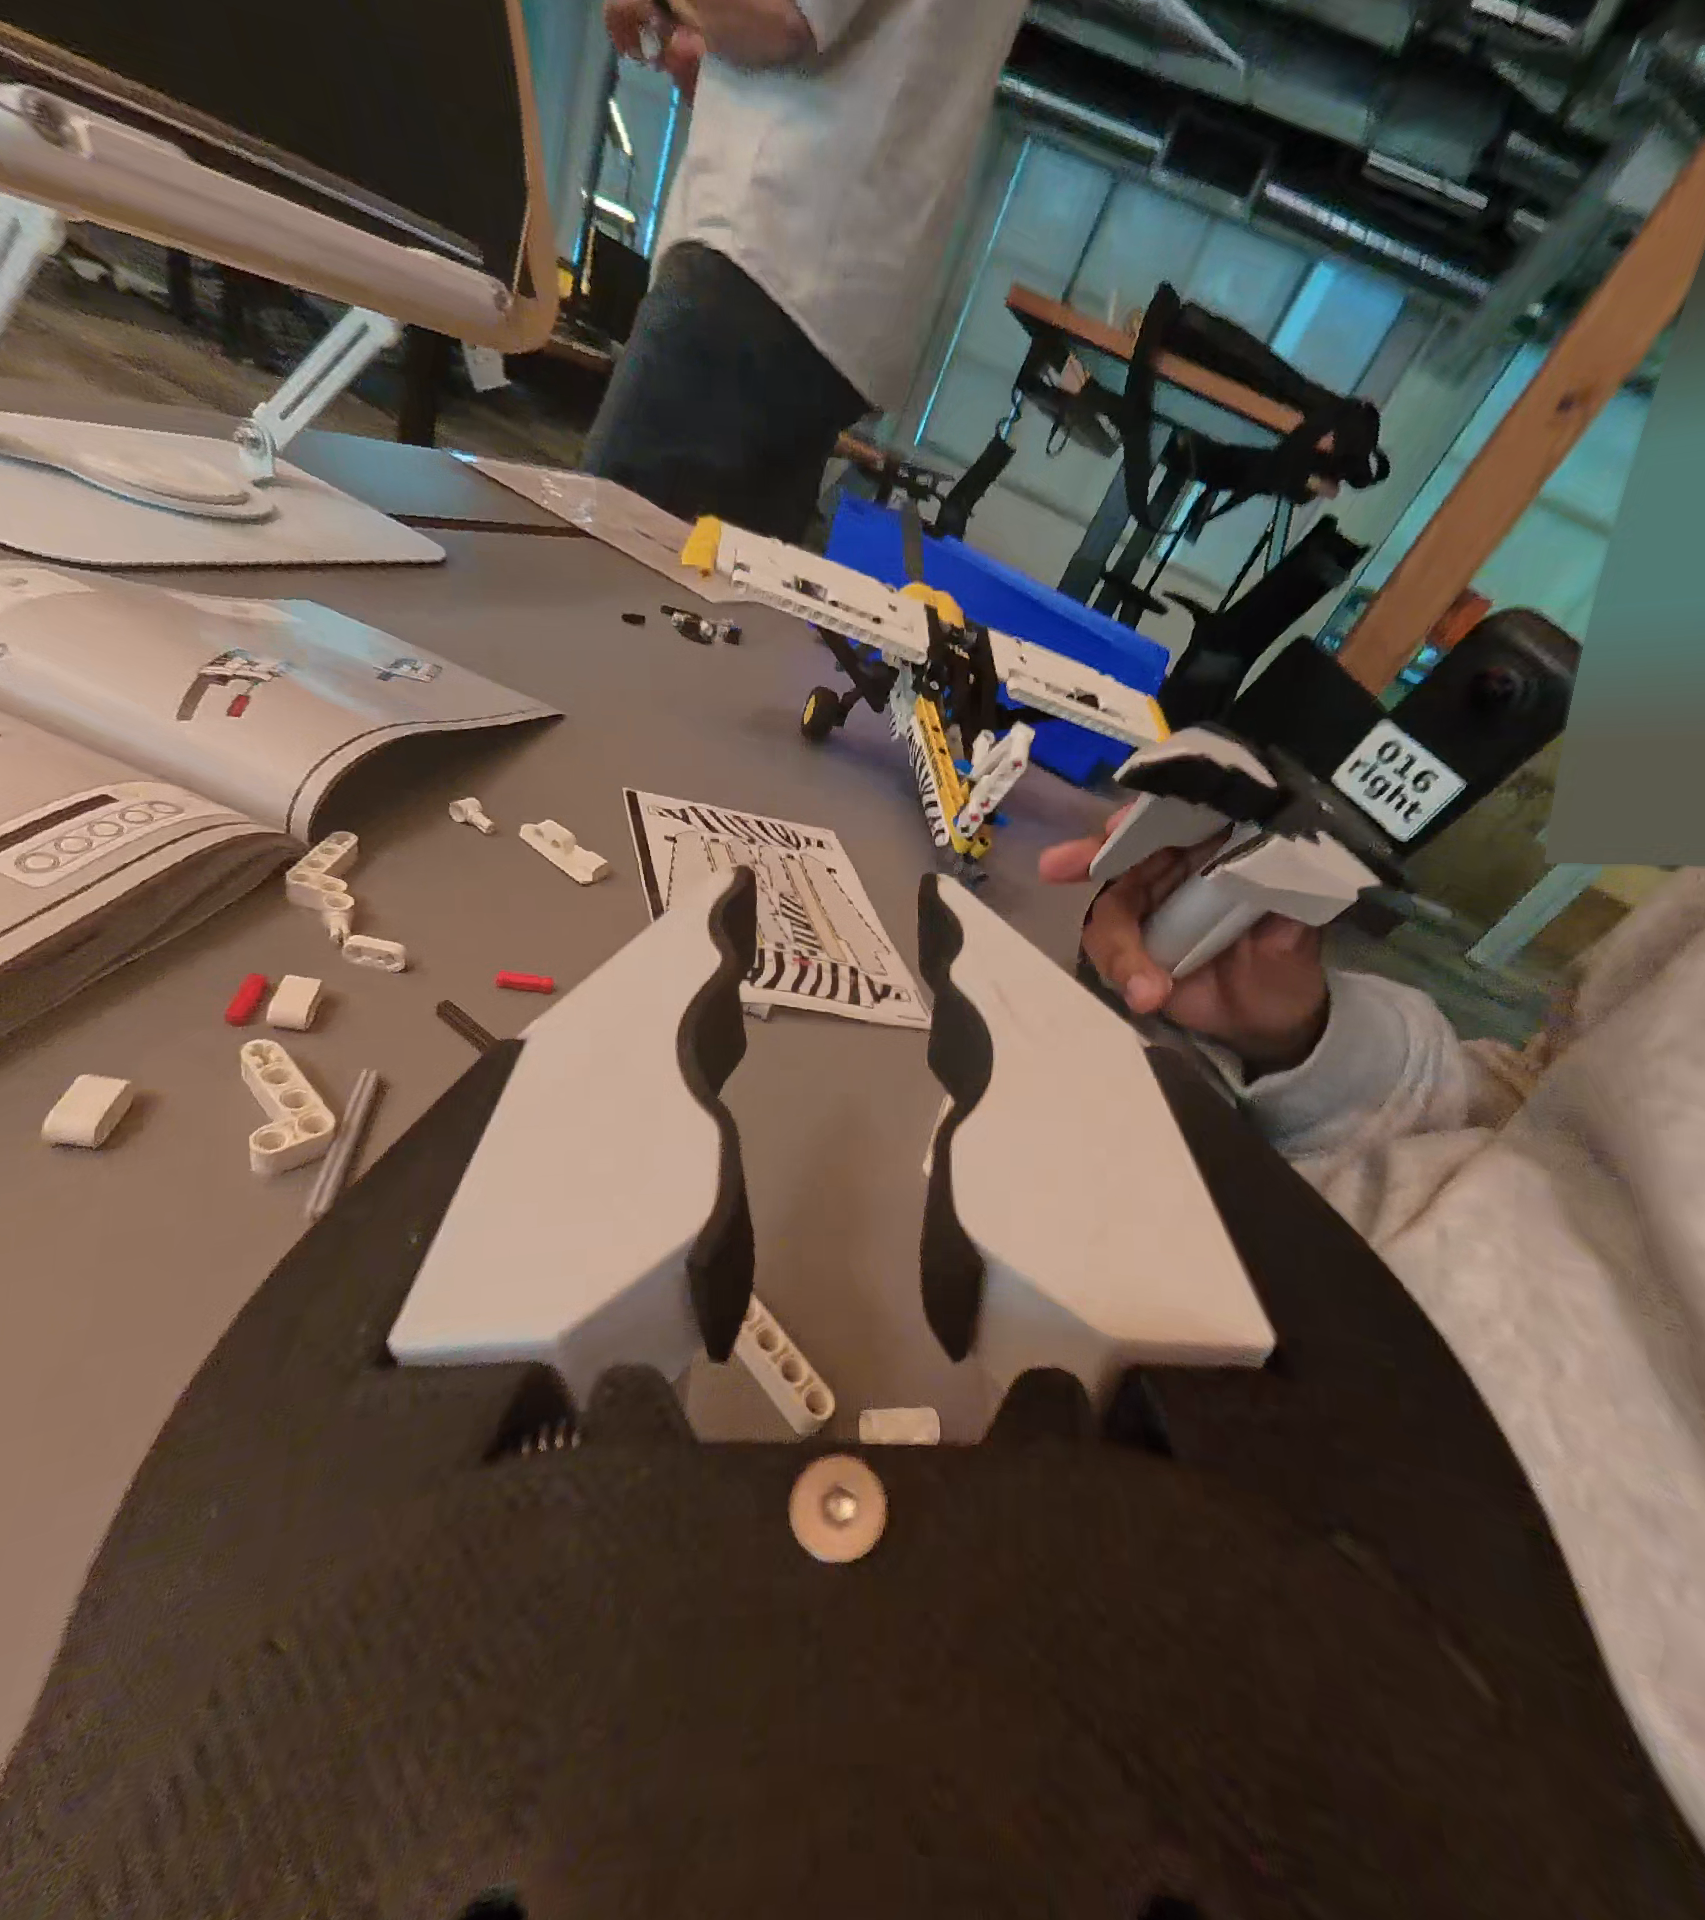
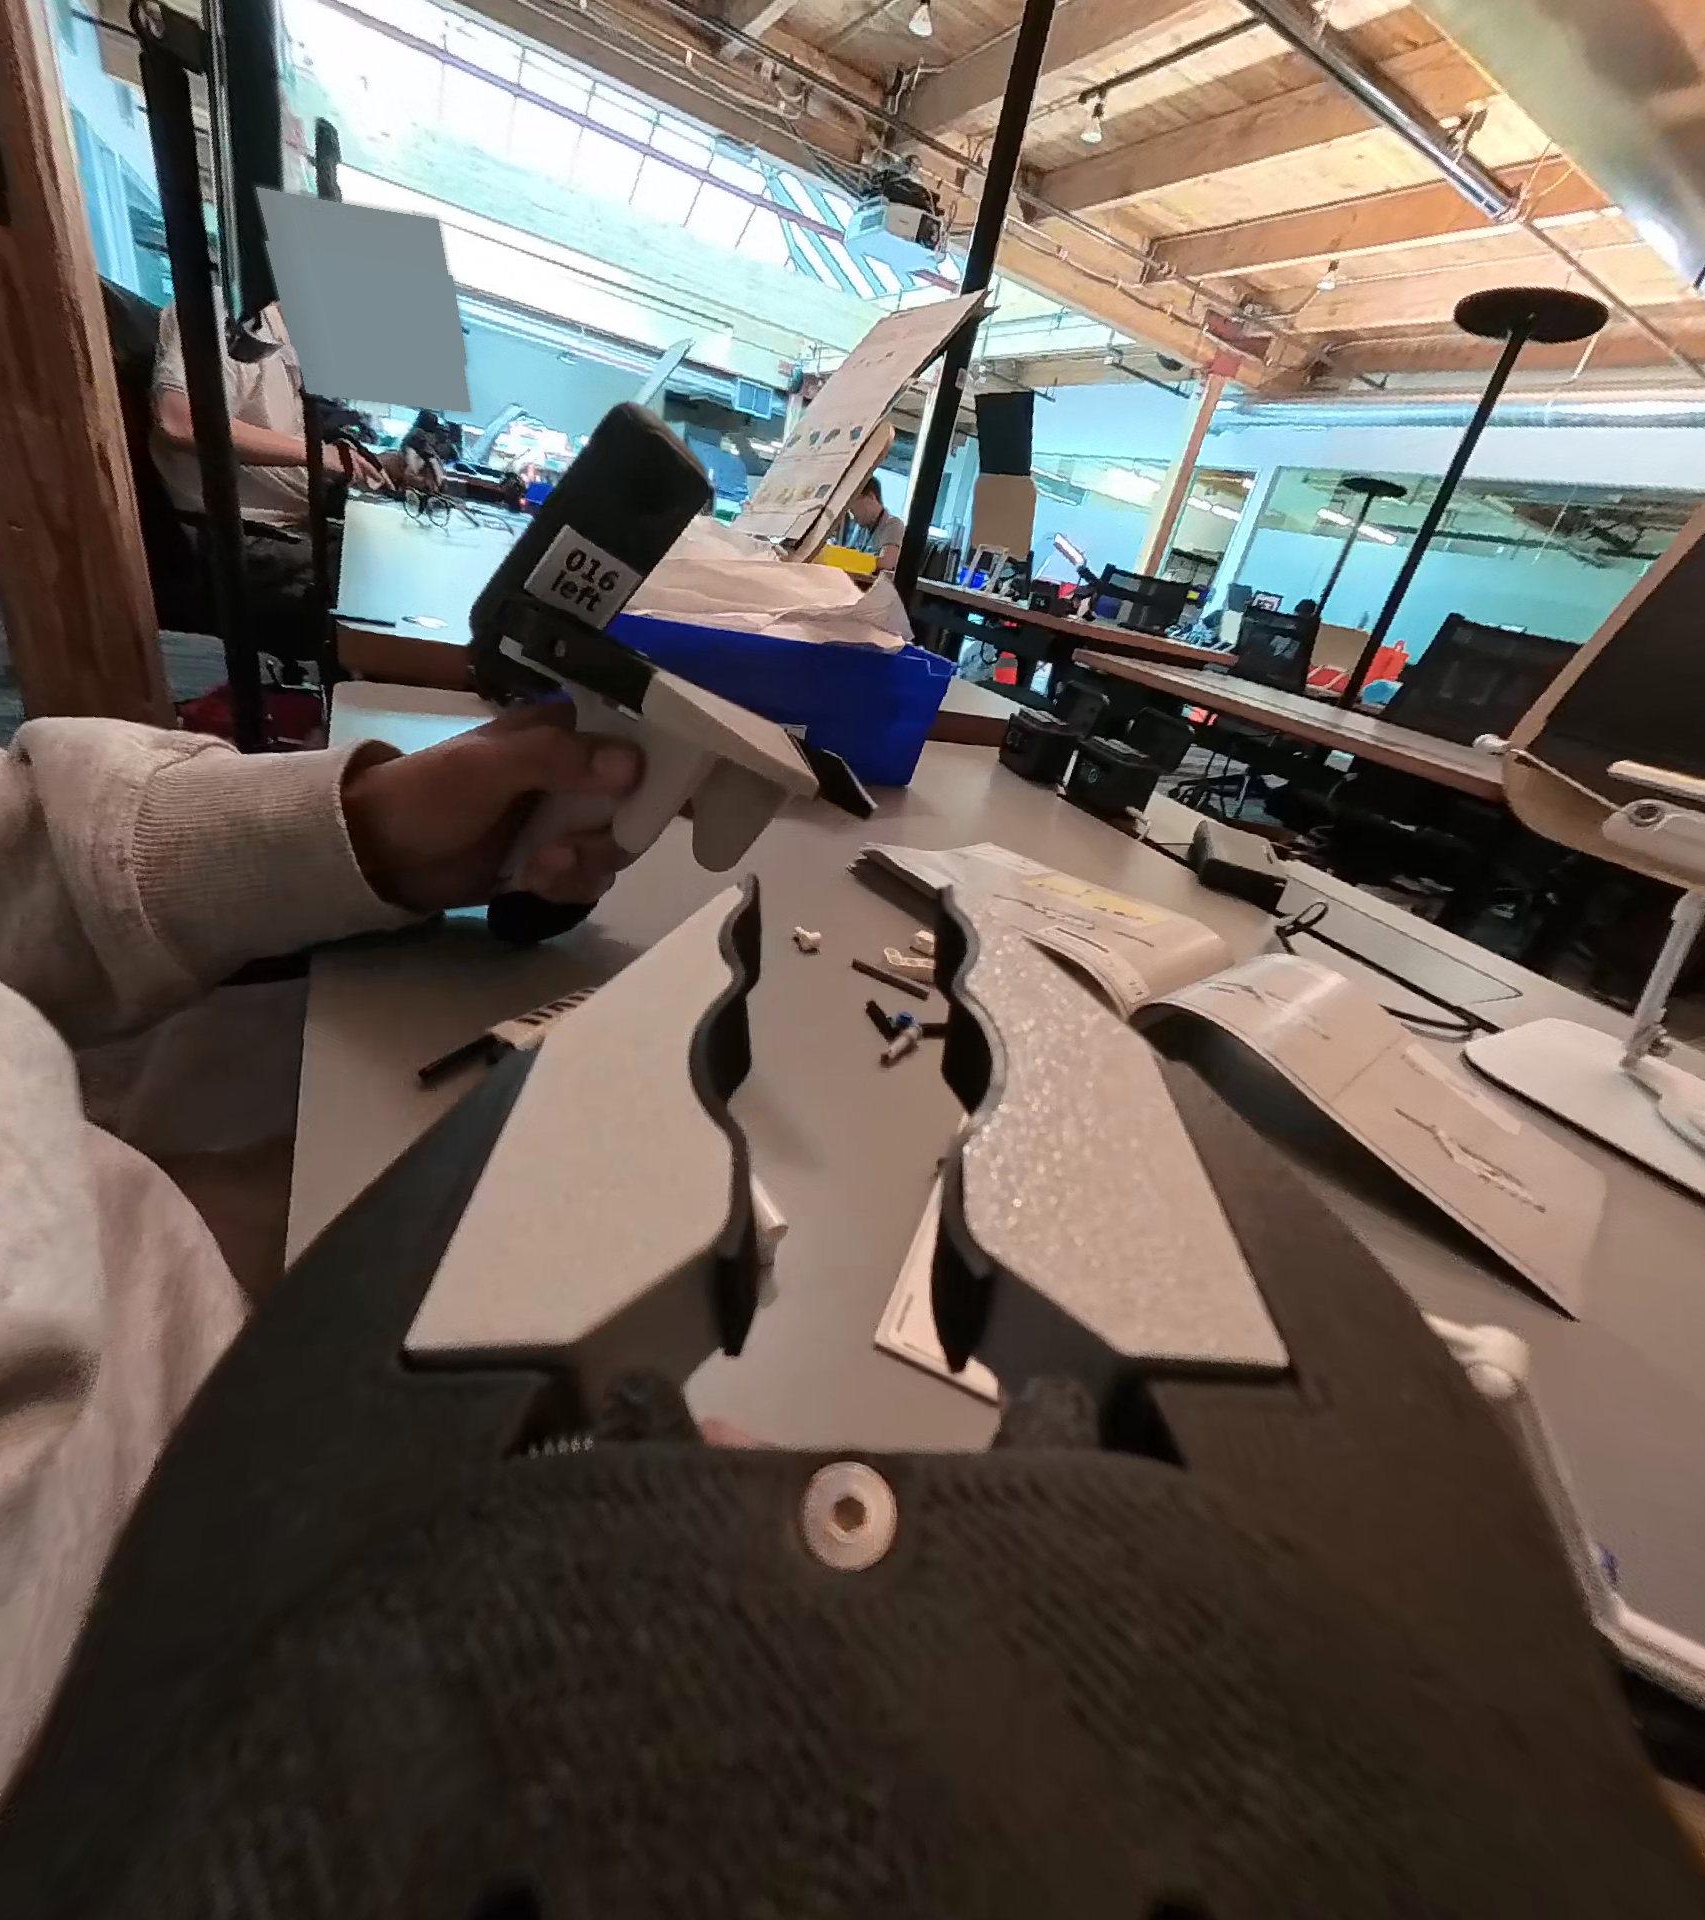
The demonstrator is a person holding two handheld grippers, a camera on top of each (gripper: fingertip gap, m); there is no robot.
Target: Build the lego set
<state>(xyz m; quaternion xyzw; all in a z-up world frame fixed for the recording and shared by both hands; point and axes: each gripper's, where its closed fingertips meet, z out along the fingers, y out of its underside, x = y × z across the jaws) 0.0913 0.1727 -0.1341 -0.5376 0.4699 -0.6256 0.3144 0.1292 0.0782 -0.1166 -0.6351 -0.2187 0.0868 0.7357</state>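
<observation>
Both grippers are empty, jaws apart. The left gripper (image 1: 837, 904) hovers low over the table (image 1: 619, 665), and the loose parts lie ahead of it and to its left: an L-beam (image 1: 287, 1107), a grey axle (image 1: 345, 1143), two red pins (image 1: 245, 997). The axle's long axis runs nearly along the jaws, so a grasp would need a turn of the wrist, I think. The half-built plane (image 1: 931, 665) stands further ahead to the right, its white wing lying across the view, near the right gripper (image 1: 1128, 821). So the left gripper is nearer to the parts, the right one to the plane. The booklet (image 1: 100, 748) lies open at the left and a striped sticker sheet (image 1: 775, 894) just beyond the left jaws. Each gripper carries a small white label; I do not repeat any writing.
</observation>
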